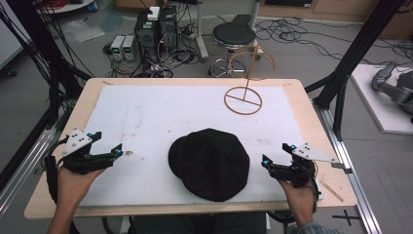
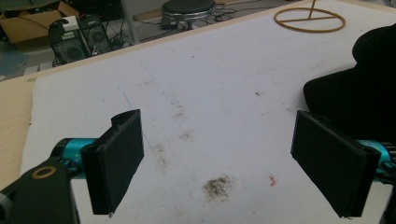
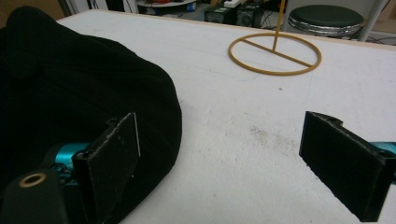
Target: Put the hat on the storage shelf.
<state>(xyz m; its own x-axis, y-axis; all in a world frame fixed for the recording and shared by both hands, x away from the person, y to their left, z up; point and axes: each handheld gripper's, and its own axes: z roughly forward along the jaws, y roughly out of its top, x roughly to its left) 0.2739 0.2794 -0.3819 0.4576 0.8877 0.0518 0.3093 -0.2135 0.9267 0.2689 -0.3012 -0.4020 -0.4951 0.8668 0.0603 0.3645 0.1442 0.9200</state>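
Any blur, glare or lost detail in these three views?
High view: soft overall, even light, no glare; the black hat reads as a flat dark blob. Left gripper view: table sharp, stains clear, left tongs slightly soft. Right gripper view: hat folds lost in black, ring stand sharp, right tongs soft.

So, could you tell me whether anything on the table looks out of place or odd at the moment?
Only minor things. The black hat lies flat on the white mat rather than on the wire stand behind it. The mat carries brownish smudges near the left gripper. Nothing looks spilled or broken.
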